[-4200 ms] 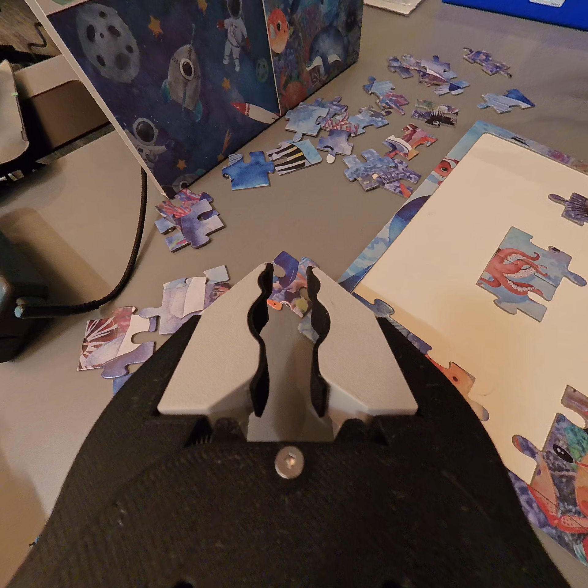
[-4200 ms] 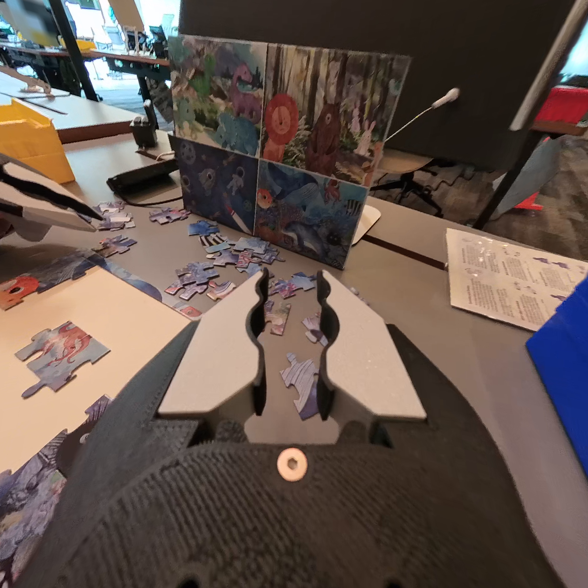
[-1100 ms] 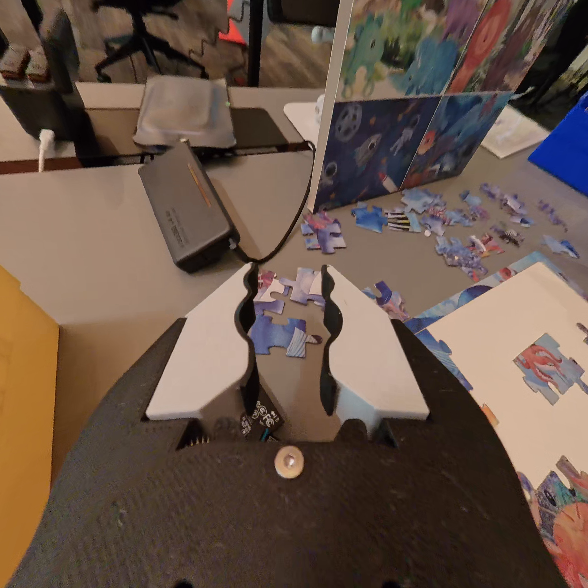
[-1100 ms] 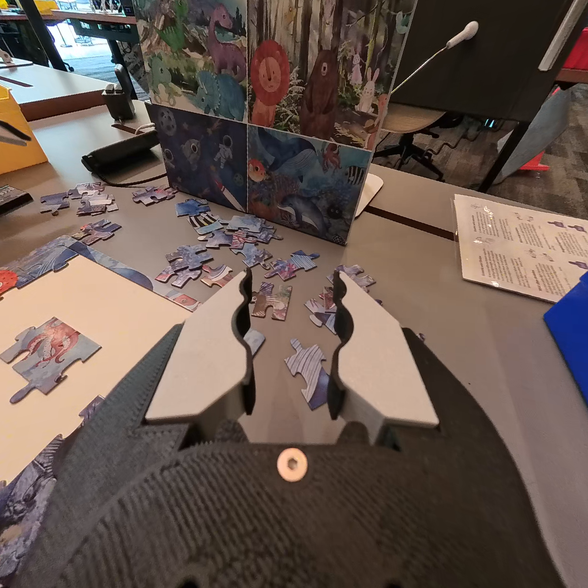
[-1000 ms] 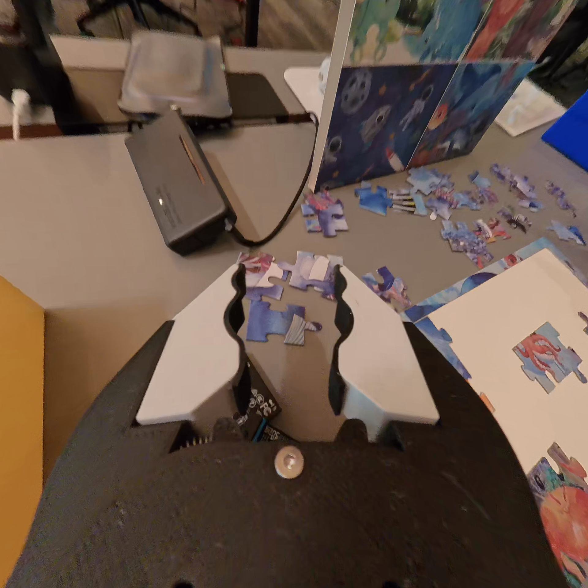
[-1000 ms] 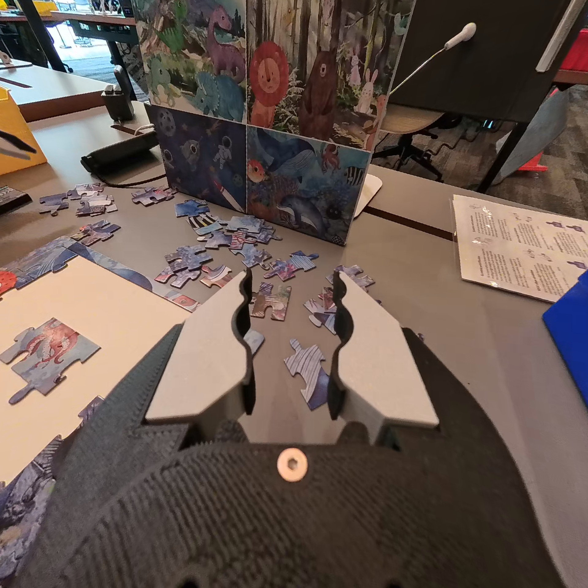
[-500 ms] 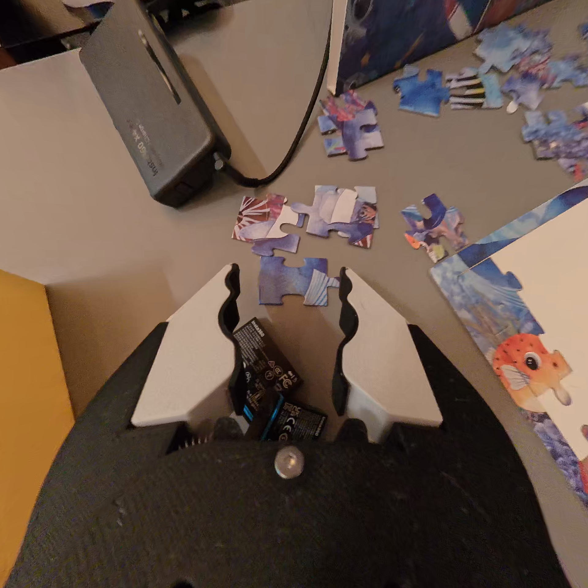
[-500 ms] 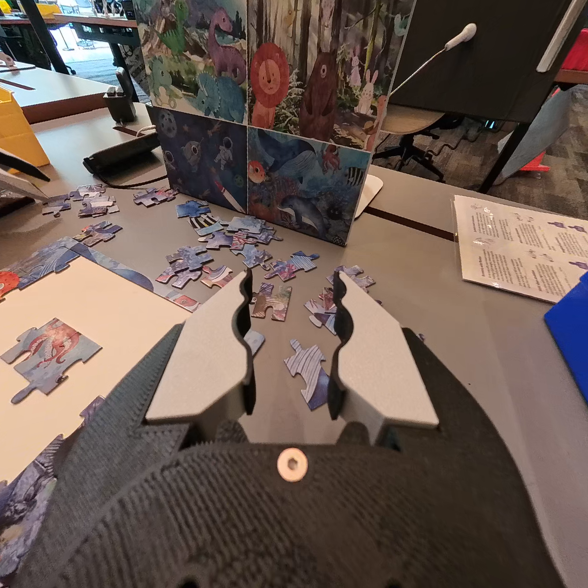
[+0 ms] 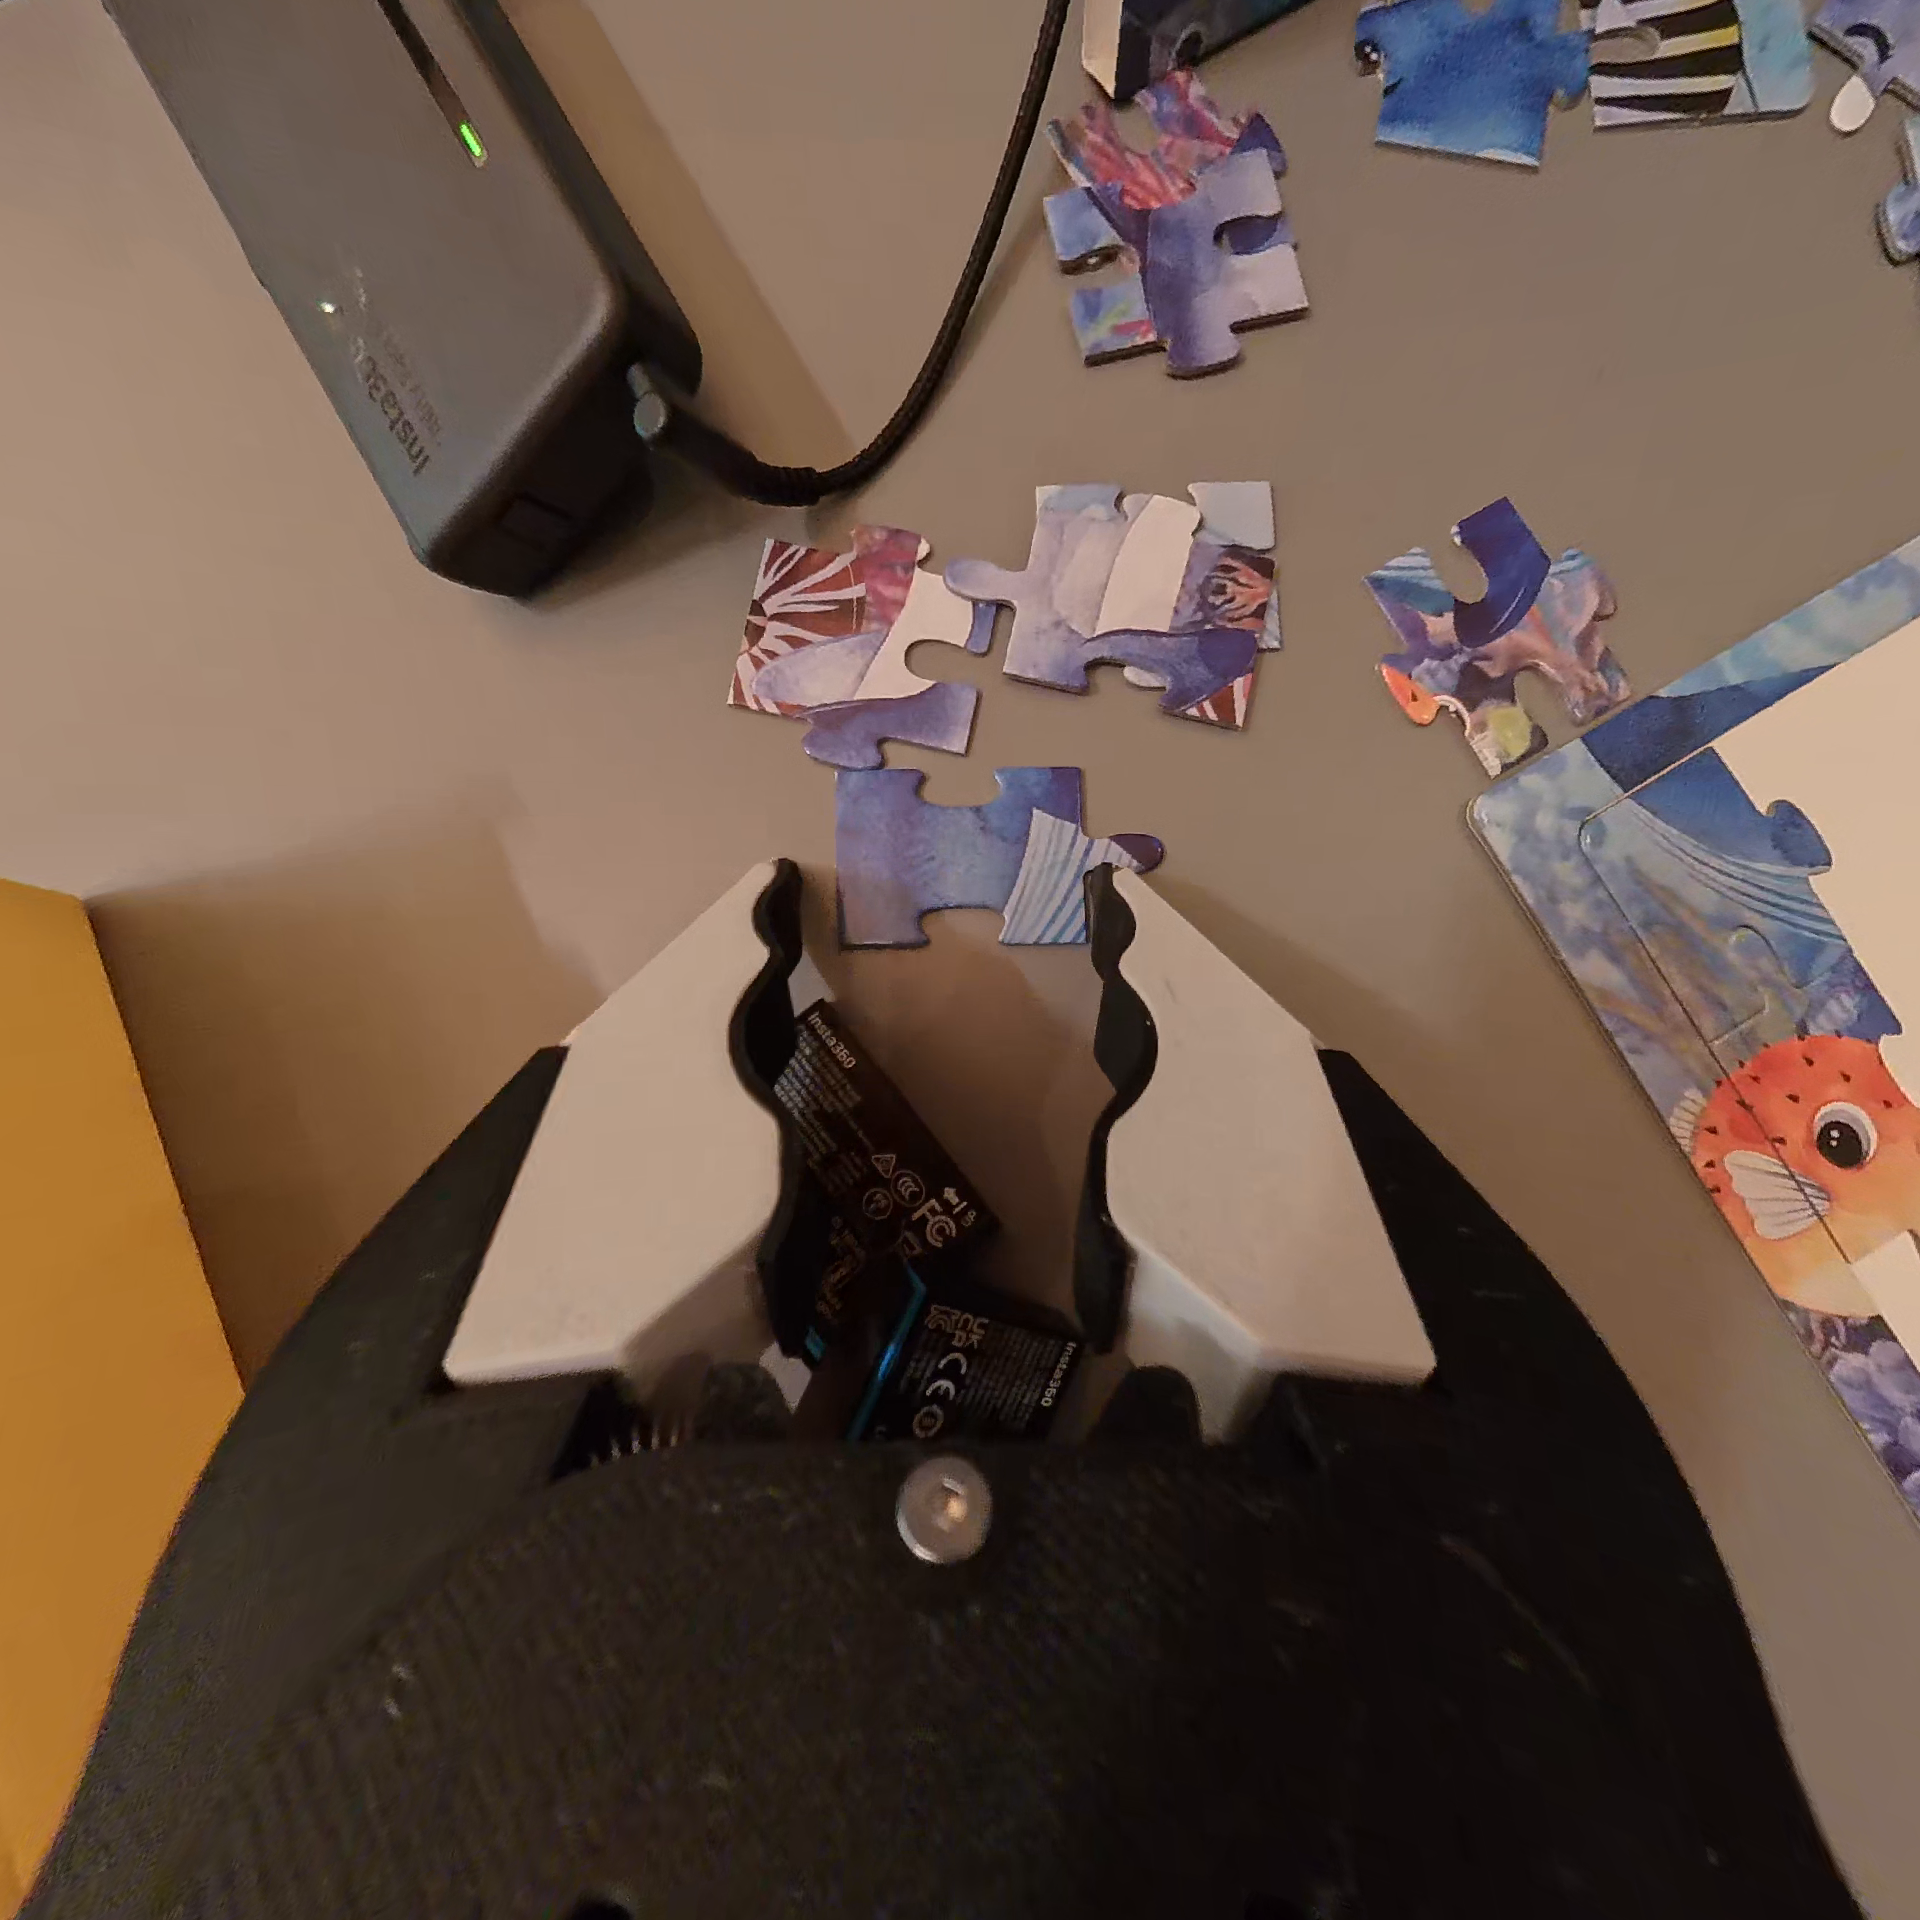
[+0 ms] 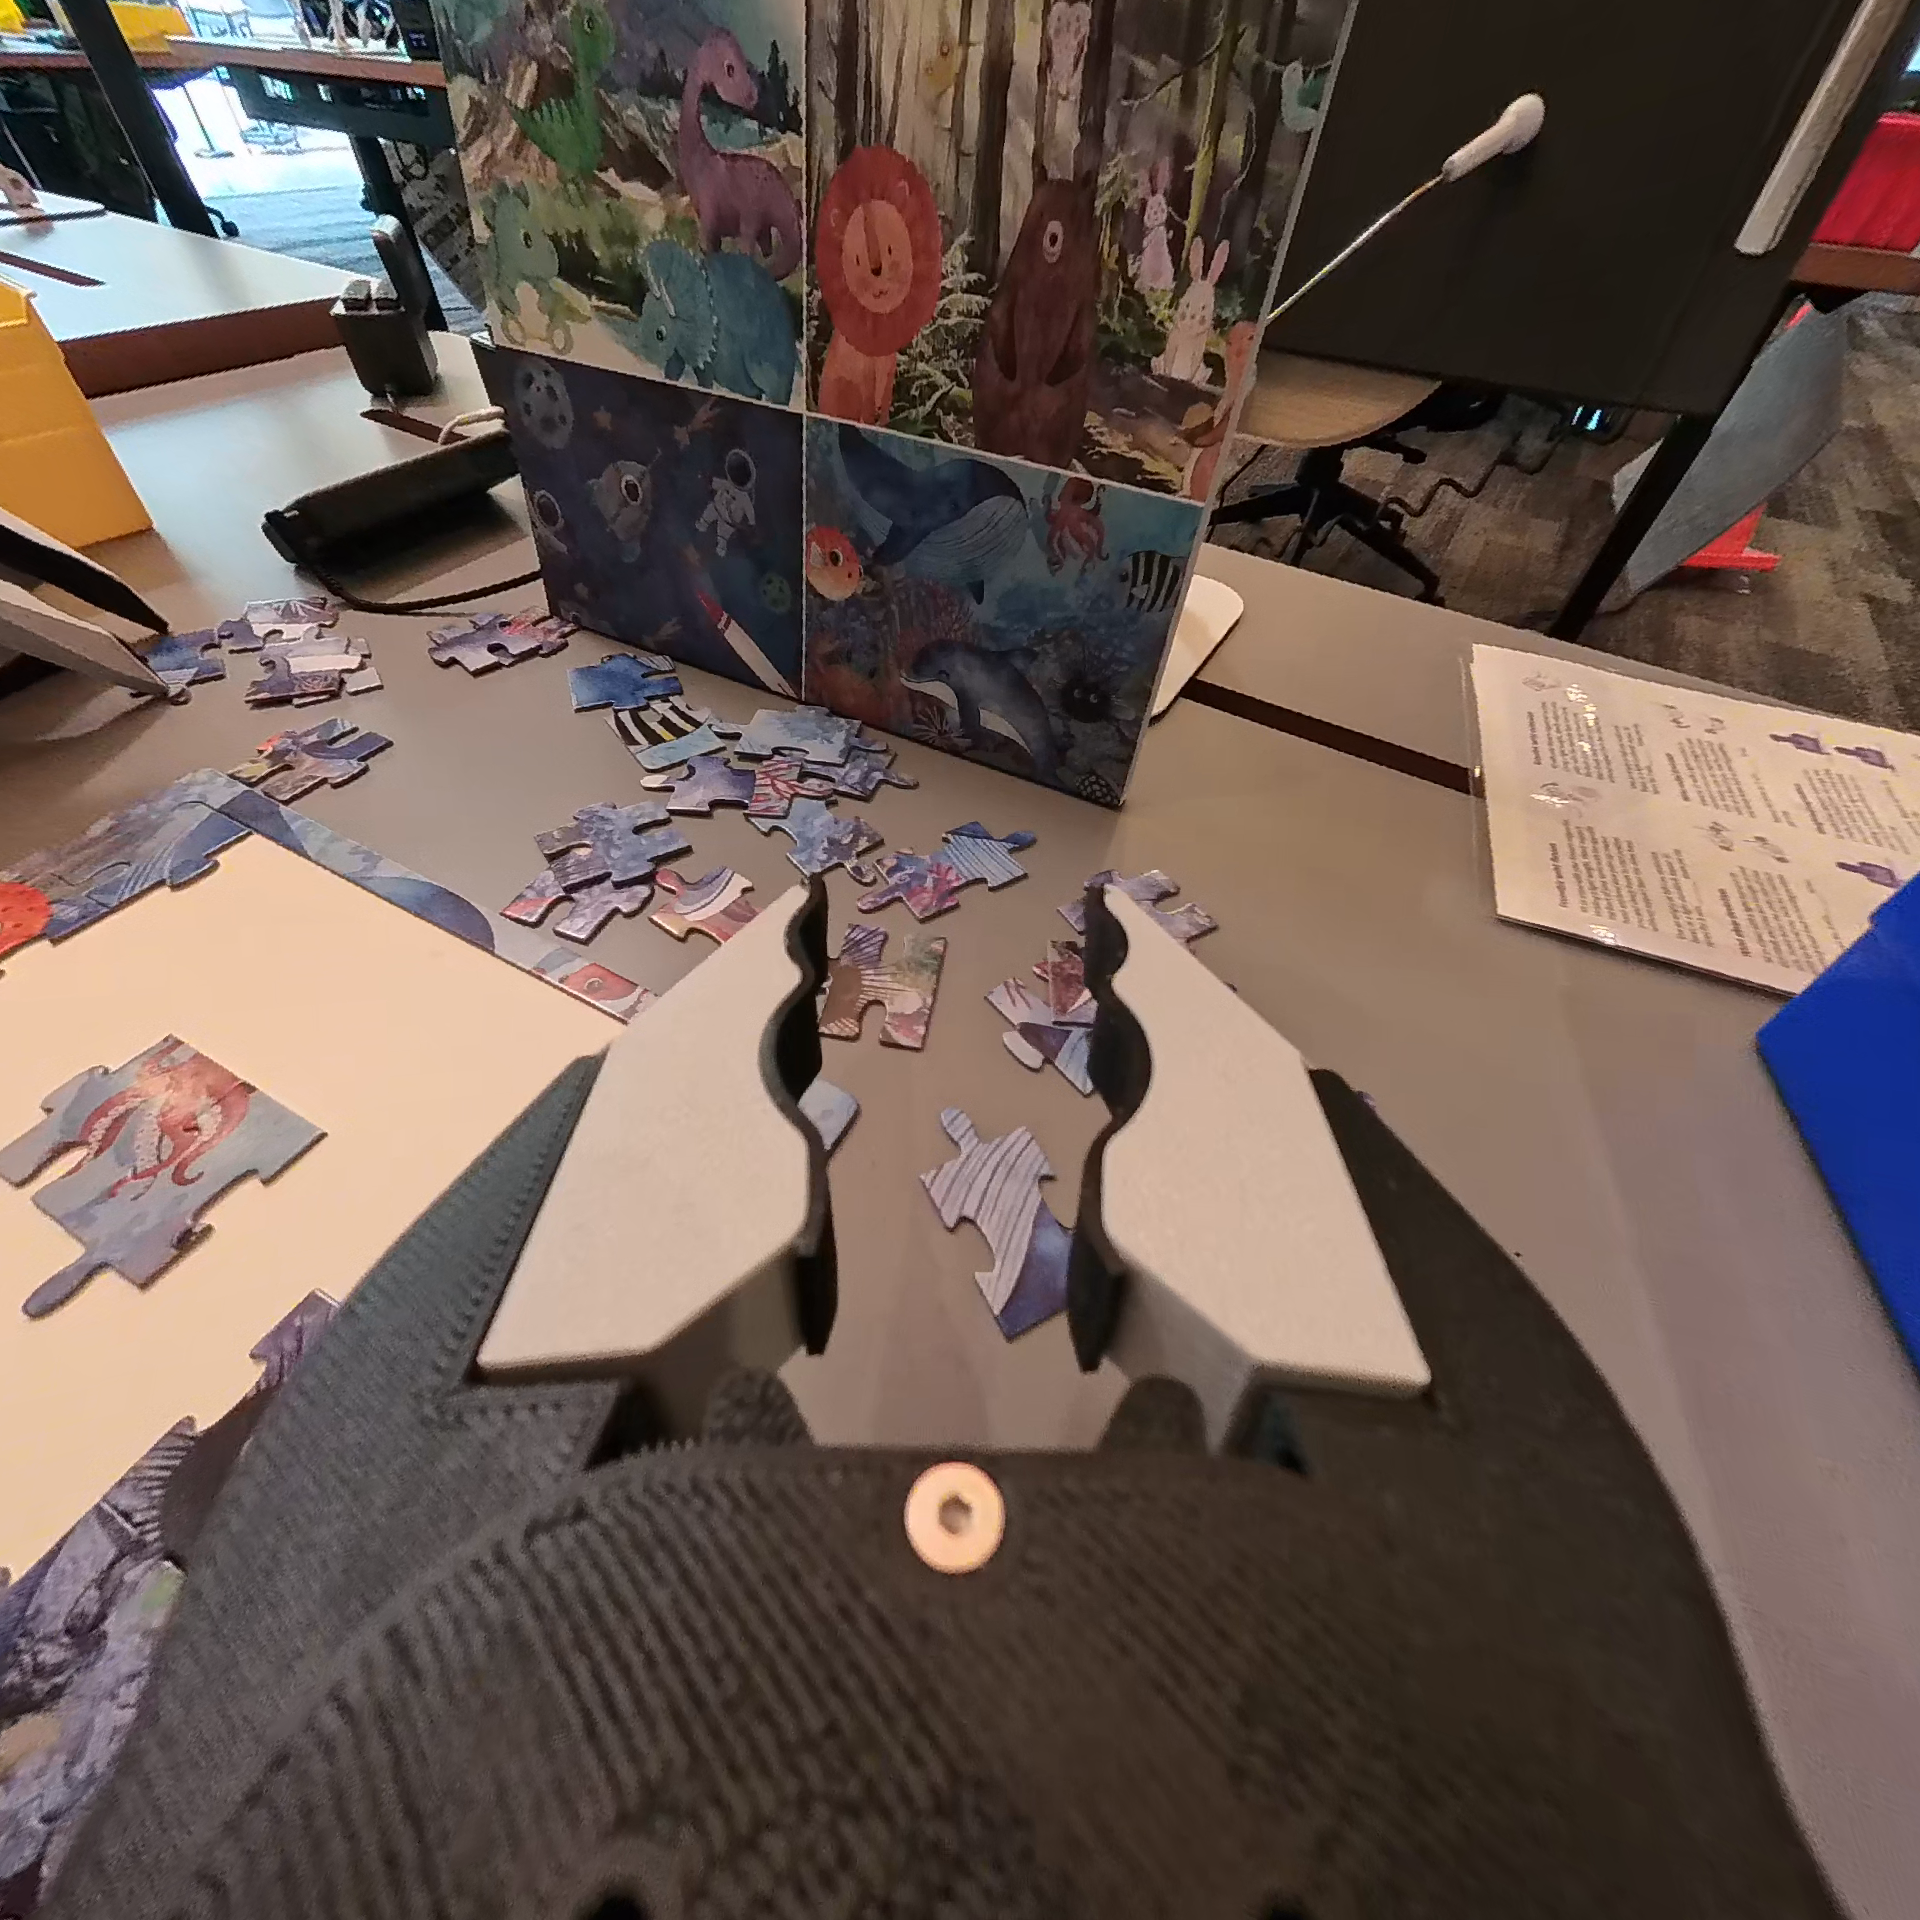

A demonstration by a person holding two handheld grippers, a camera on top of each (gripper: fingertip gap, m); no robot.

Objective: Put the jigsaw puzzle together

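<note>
My left gripper [image 9: 940,888] is open and points down at the grey table. A blue piece with a striped corner [image 9: 966,857] lies flat just ahead of its fingertips, reaching into the gap between them. More loose pieces [image 9: 1138,603] lie beyond it. The puzzle board [image 9: 1538,831] with a pufferfish corner is at the right. My right gripper [image 10: 956,904] is open and empty, held above a striped piece [image 10: 997,1184]. The board's cream inside [image 10: 312,987] holds joined octopus pieces [image 10: 156,1143]. Several loose pieces [image 10: 613,852] lie scattered in front of the picture box [image 10: 883,416].
A dark power bank [image 9: 395,260] with a black cable [image 9: 935,364] lies at the back left. Black batteries [image 9: 883,1143] lie under my left gripper. A yellow bin [image 9: 62,1143] is at the left. A printed sheet [image 10: 1683,810] and a blue slab [image 10: 1849,1143] lie at the right. My hands' fingertips stand some 45 cm from each other.
My left gripper has swung left from the board, tipped down, opened wider and come down to the blue striped piece. My right gripper opened slightly and has hardly moved.
</note>
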